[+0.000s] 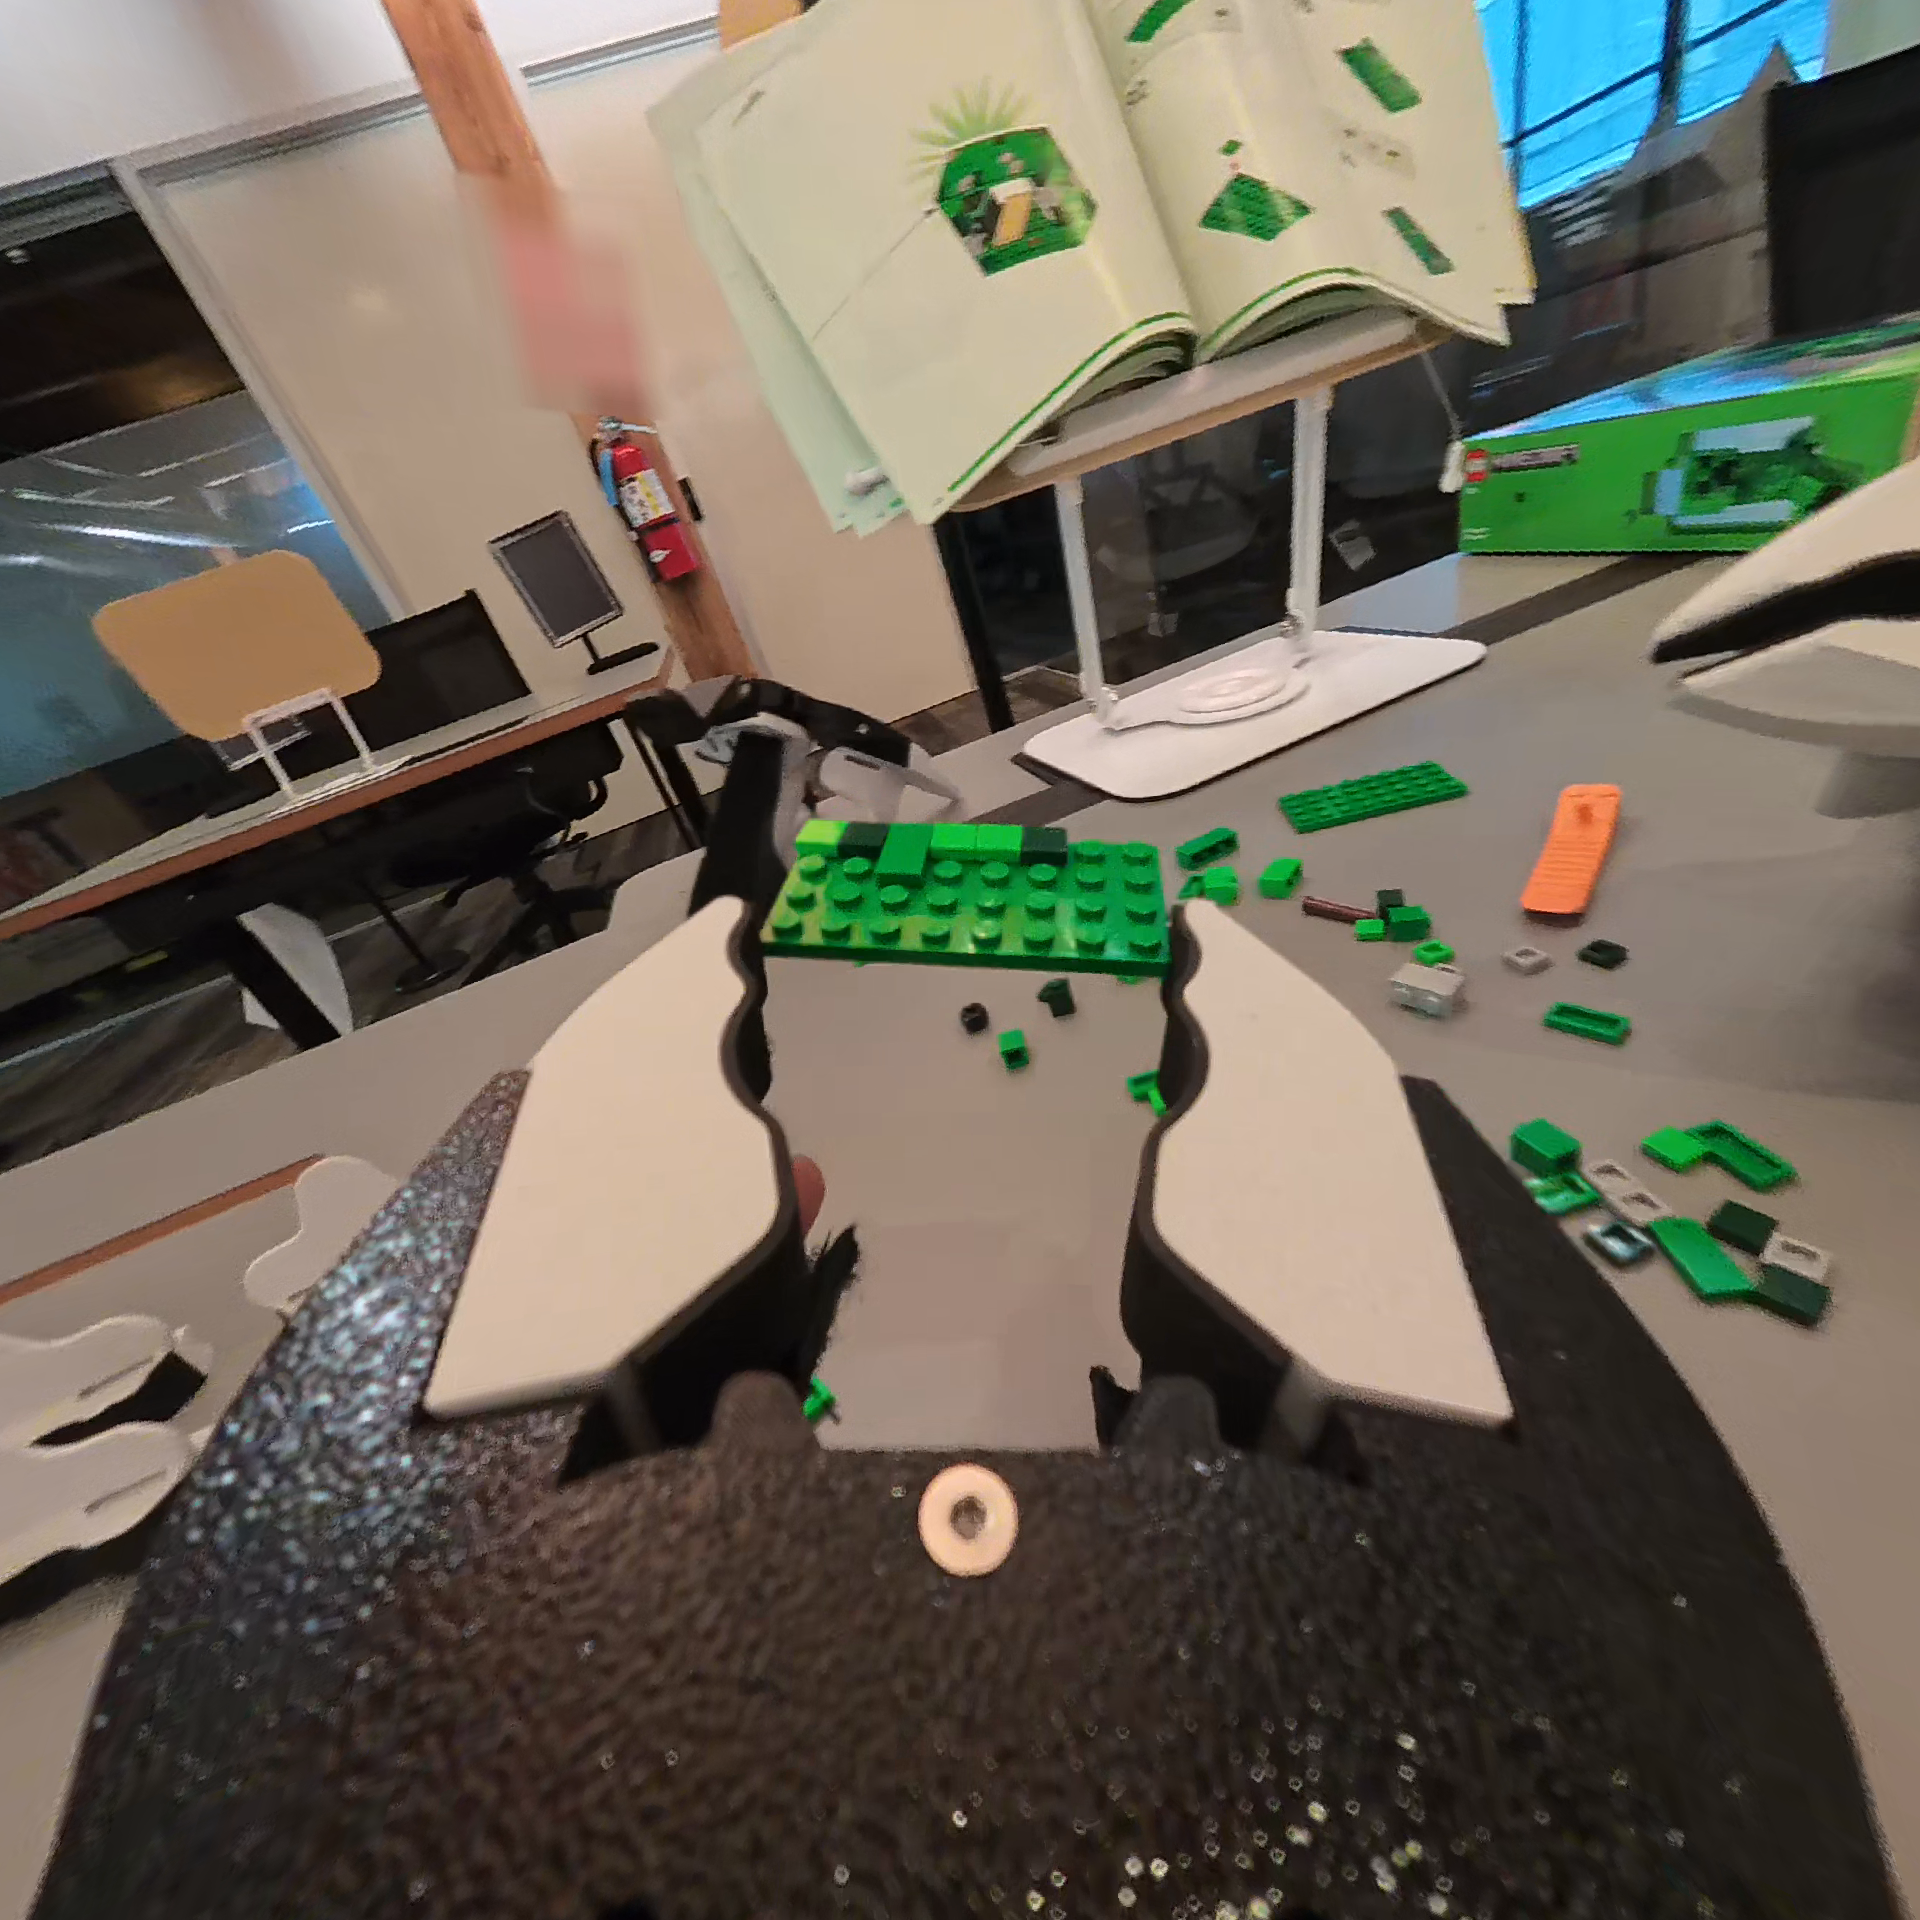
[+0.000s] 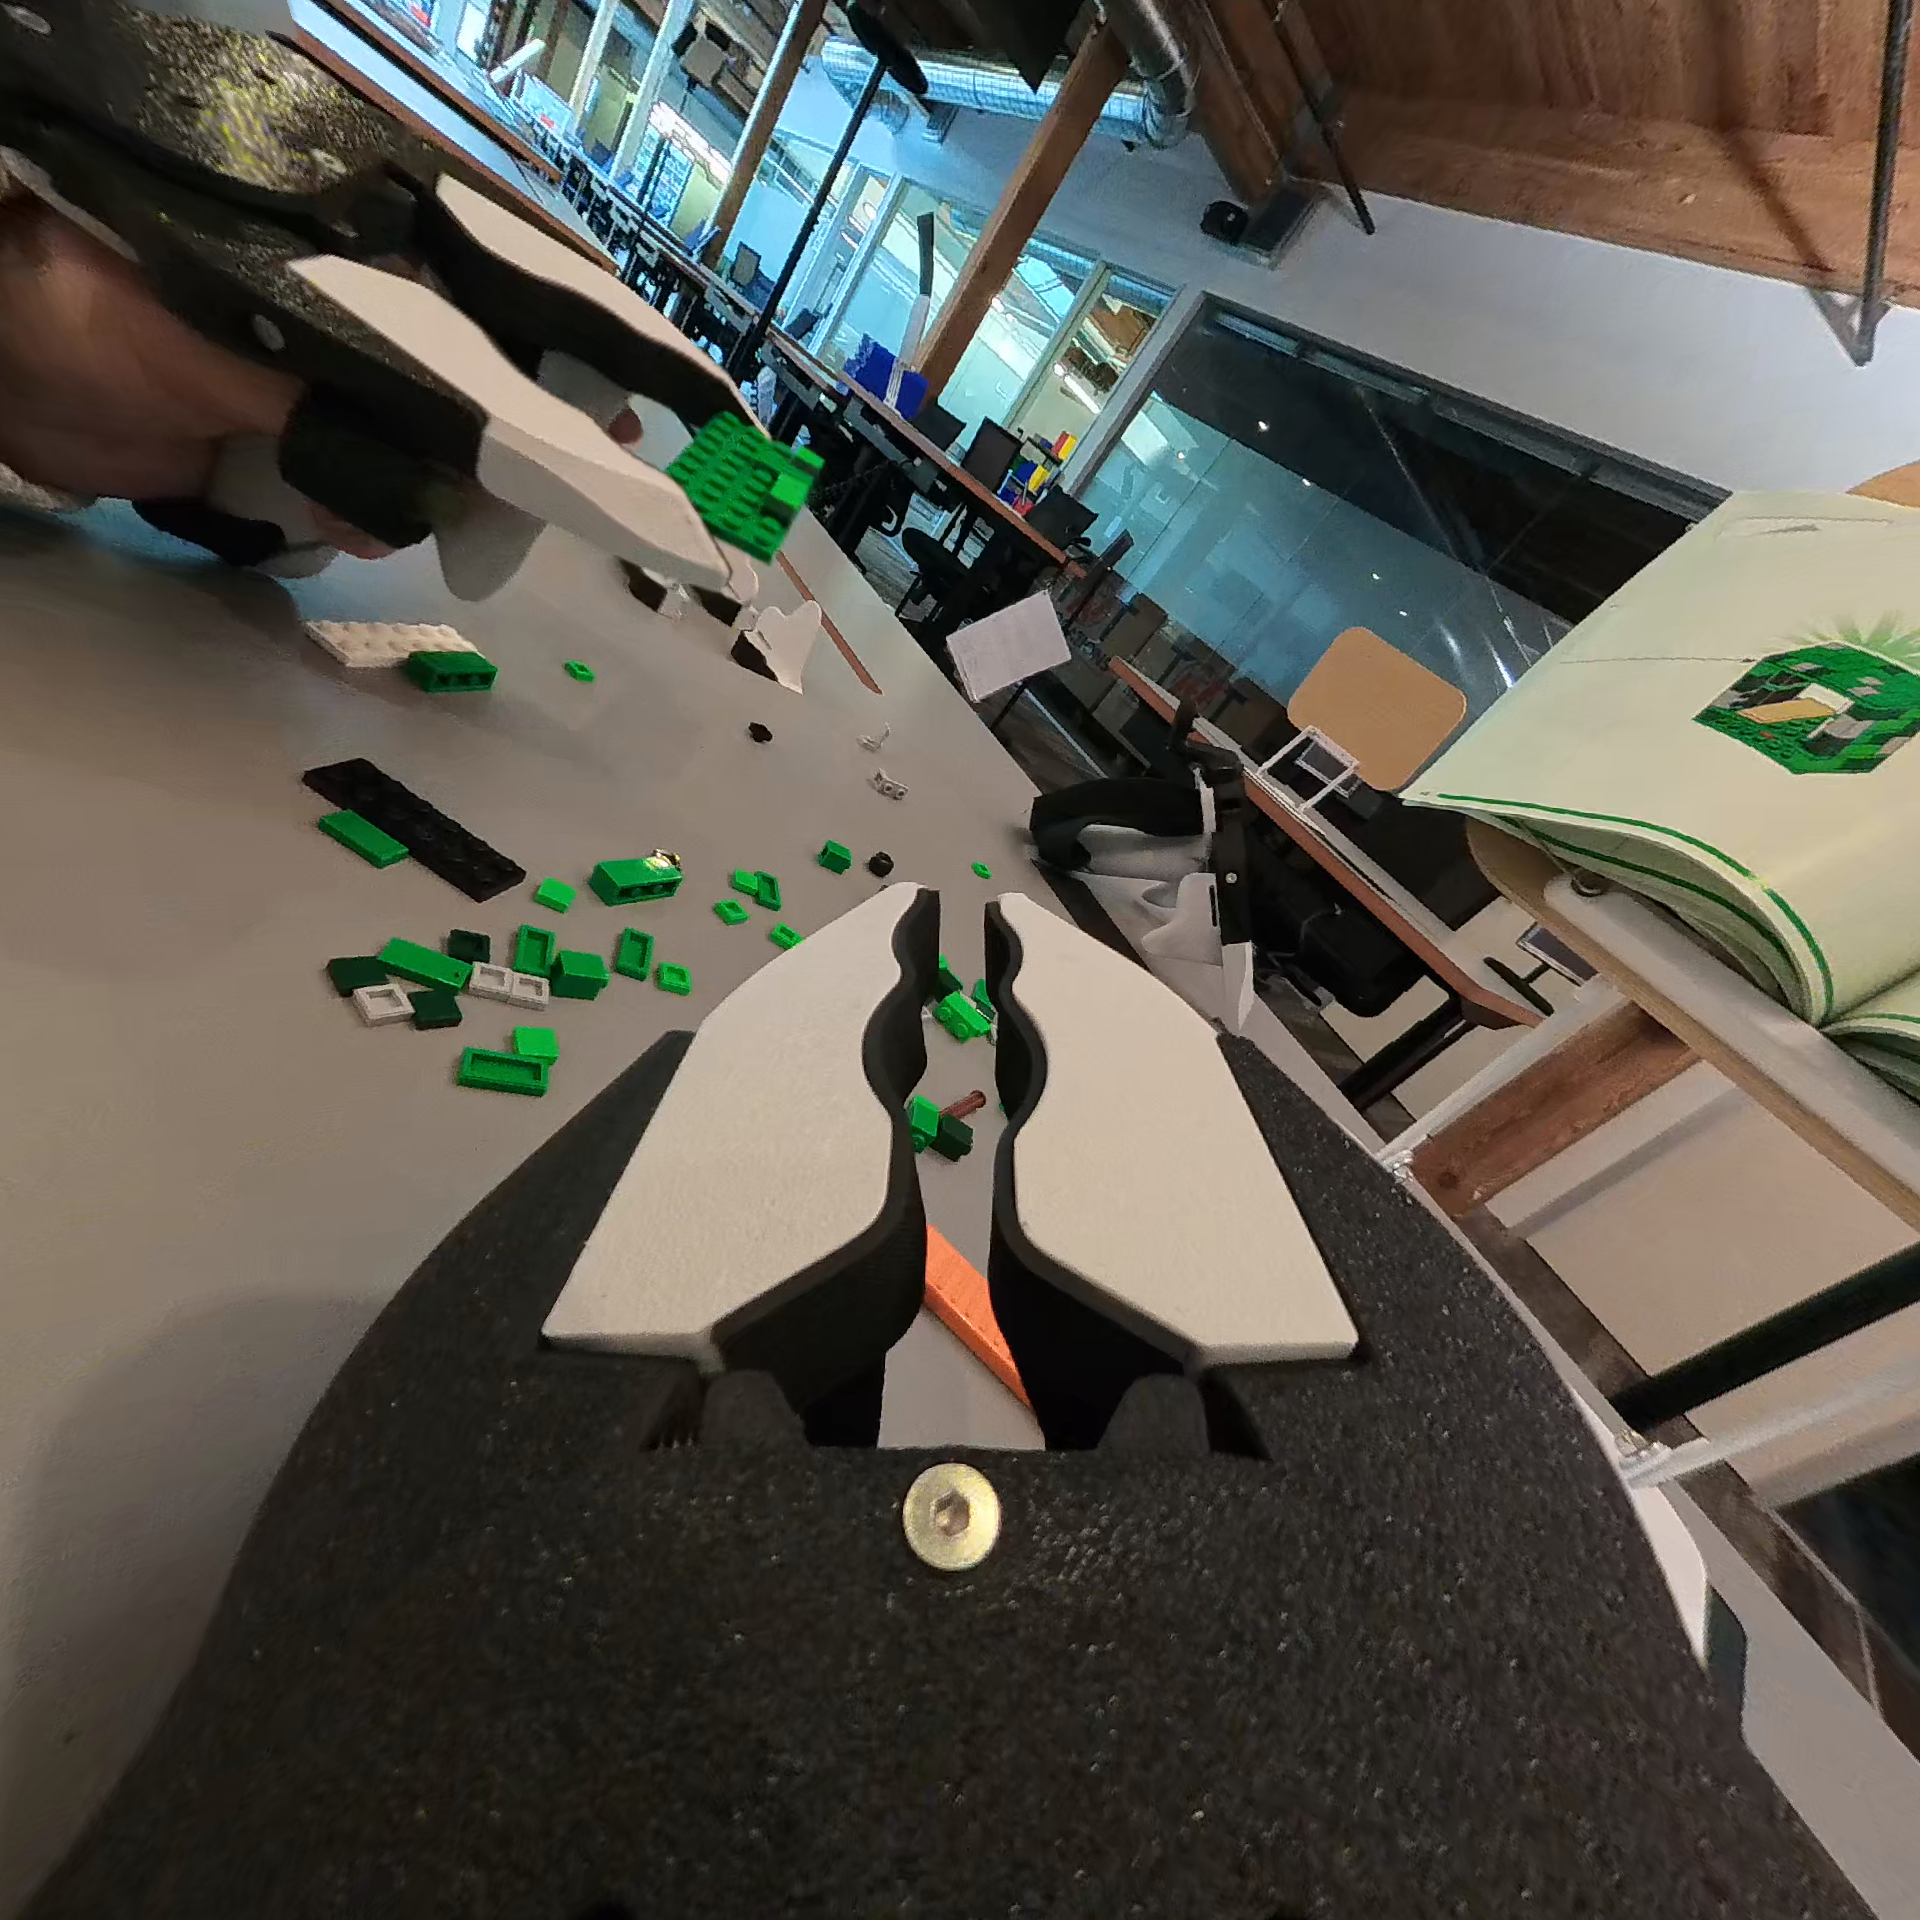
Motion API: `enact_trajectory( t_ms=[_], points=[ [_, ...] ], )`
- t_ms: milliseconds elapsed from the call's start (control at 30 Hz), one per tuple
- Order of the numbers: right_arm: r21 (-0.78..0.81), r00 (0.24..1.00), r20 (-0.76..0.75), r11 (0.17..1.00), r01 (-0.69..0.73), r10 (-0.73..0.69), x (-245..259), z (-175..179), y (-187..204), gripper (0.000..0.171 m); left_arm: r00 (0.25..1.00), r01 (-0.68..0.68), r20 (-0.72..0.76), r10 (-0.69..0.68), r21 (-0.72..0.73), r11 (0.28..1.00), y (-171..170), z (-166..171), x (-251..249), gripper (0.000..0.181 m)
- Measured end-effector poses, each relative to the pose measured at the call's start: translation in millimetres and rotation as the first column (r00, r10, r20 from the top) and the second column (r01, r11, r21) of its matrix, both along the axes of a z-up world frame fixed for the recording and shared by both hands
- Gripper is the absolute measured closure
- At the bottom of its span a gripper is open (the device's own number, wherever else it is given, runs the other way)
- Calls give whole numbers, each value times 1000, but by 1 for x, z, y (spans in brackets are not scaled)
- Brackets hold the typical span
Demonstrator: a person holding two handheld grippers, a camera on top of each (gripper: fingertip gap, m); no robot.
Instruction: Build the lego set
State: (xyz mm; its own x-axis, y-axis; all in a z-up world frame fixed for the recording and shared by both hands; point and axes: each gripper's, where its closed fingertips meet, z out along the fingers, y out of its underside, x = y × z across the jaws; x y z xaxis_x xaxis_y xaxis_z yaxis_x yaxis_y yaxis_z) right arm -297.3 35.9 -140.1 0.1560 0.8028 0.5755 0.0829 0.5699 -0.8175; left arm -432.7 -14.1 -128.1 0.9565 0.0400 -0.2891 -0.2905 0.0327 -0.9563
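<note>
My left gripper is shut on a green studded plate, gripping its two short ends. A row of light and dark green tiles lines the plate's far edge. In the right wrist view the left gripper holds that plate tilted, well above the grey table. My right gripper has its jaws nearly together with nothing between them, above loose pieces at the table's far side. It shows at the right edge of the left wrist view.
Loose green, grey and black pieces lie scattered on the table, with a long black plate, a white plate, another green plate and an orange brick separator. An open instruction booklet rests on a white stand. A green box stands behind. The orange brick separator is closer to my right gripper, around 11 cm from its tips; the left tips are 20 cm off.
</note>
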Motion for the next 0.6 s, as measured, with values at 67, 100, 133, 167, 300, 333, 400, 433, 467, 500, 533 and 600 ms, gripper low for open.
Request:
enact_trajectory(
  t_ms=[67,100,133,167,300,333,400,433,467,500,533,600],
  points=[
    [-10,1000,-4,1000,16,-16,1,0,3,164,999,-31,20,31,11,999,-1,2,-8,108],
    [-15,1000,-5,999,30,-30,1,1,6,164,999,-38,31,38,13,999,-1,3,-12,108],
    [-20,999,-6,998,51,-51,1,1,9,165,998,-48,42,47,18,999,-1,4,-16,108],
    [-24,997,-8,997,74,-74,2,1,13,165,997,-58,49,57,22,998,-1,5,-18,108],
    [-40,992,-16,991,124,-125,4,2,22,166,996,-68,57,66,36,997,-2,7,-21,108],
    [-44,992,-19,991,124,-125,5,3,22,166,996,-66,57,64,39,997,-2,8,-21,108],
    [-45,992,-20,991,125,-126,5,3,22,166,997,-64,55,62,39,997,-2,8,-20,108],
    [-42,992,-17,991,125,-126,4,2,22,166,997,-60,53,58,40,997,-2,8,-19,108],
    [-38,992,-14,991,125,-125,4,2,22,166,997,-56,51,54,40,998,-2,8,-18,108],
    [-34,992,-12,992,124,-124,4,2,21,166,997,-57,49,55,40,998,-2,7,-18,108],
    [-31,992,-9,992,122,-123,4,1,21,166,997,-56,47,55,39,998,-2,7,-18,108],
    [-27,993,-7,993,119,-119,3,1,20,167,998,-53,49,51,35,998,-1,7,-18,108]
  ],
)
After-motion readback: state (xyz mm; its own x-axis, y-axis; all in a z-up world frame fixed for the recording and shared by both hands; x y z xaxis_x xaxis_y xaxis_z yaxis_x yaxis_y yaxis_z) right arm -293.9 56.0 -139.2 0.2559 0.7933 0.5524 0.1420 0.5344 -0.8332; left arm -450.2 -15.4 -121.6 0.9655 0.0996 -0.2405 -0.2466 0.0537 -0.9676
